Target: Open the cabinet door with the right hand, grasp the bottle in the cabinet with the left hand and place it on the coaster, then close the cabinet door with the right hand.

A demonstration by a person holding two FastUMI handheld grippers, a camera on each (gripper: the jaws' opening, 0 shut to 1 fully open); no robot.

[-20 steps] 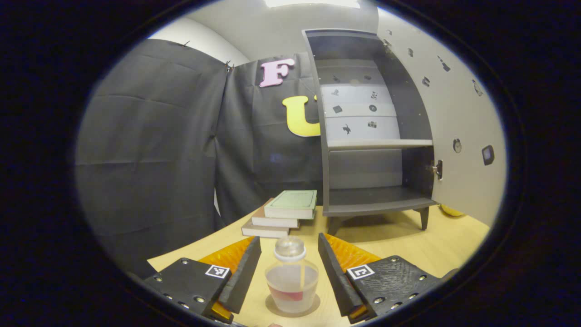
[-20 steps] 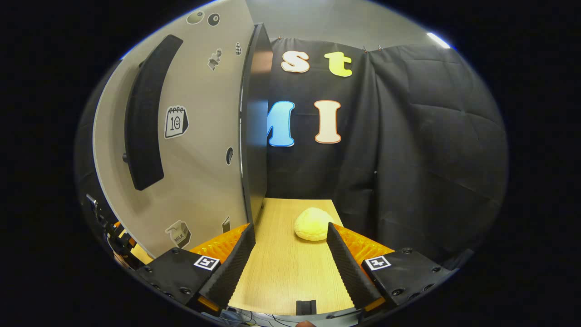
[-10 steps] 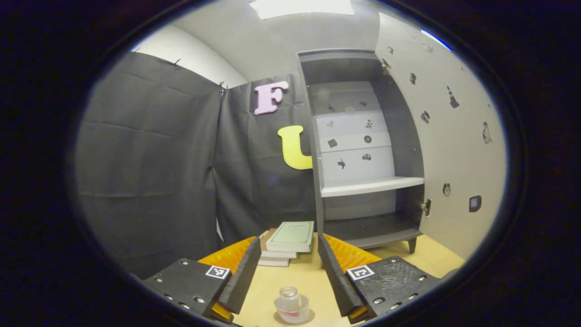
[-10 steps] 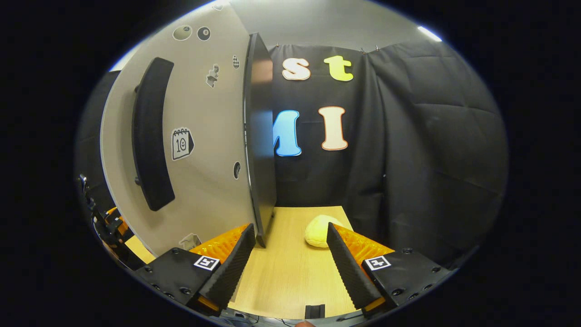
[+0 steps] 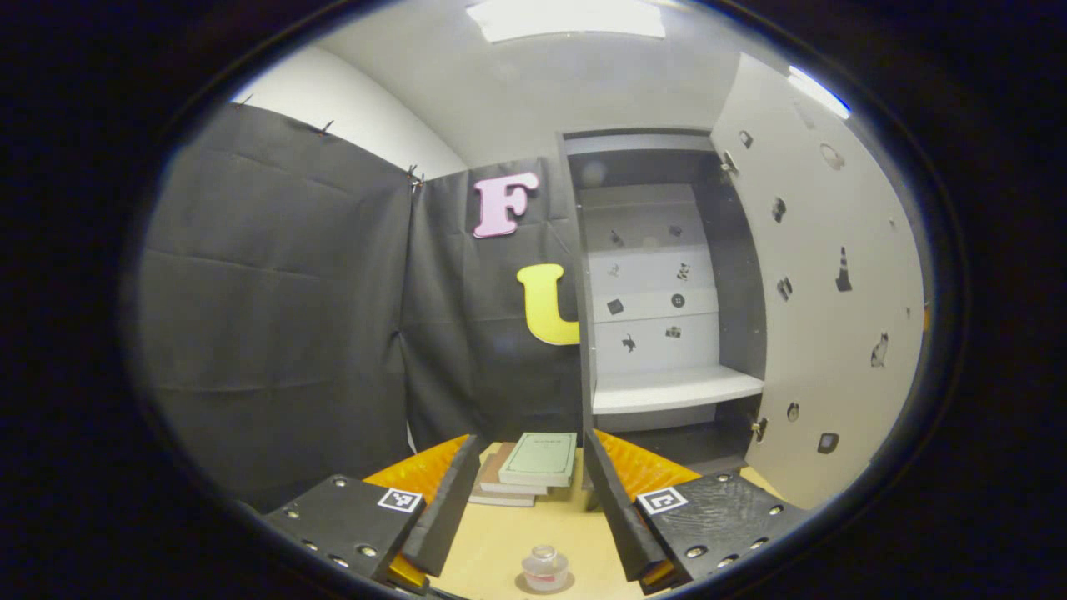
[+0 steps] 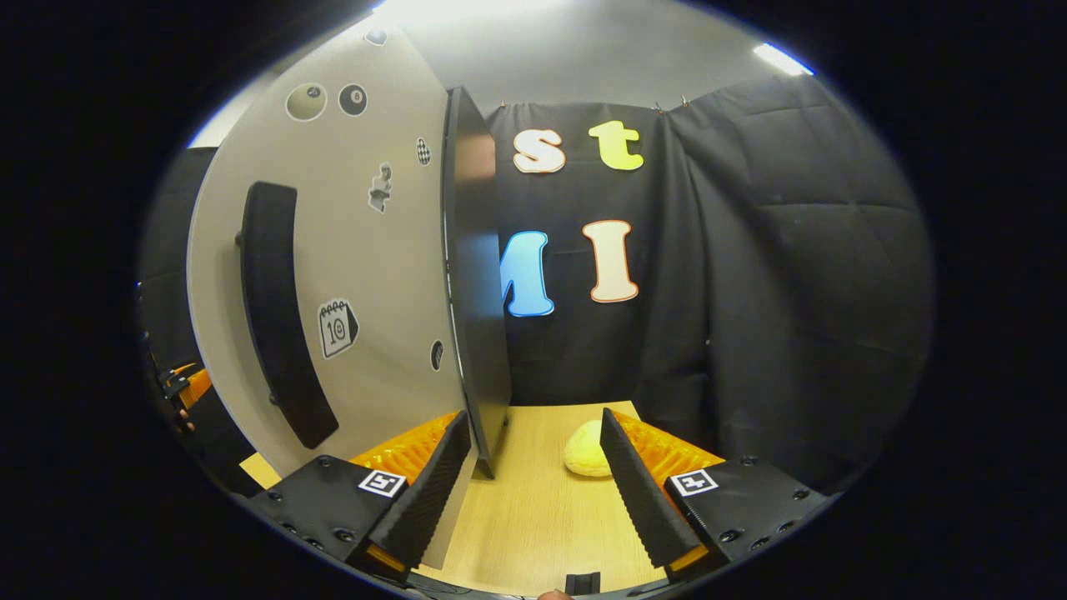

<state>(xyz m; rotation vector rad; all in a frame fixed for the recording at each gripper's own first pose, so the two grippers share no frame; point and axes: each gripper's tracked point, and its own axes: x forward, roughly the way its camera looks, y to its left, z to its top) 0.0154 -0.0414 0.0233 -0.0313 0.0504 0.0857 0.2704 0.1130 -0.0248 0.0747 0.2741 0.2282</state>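
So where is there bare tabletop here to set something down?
Free: the strip between the bottle and the books, and the patch between the cabinet door and the yellow lump. Crowded: around the cabinet foot, by the books.

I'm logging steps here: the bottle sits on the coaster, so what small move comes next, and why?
Probably swing the open right gripper left onto the cabinet door and push it shut. The bottle stands on the coaster, clear of the open left gripper, and the door stands open.
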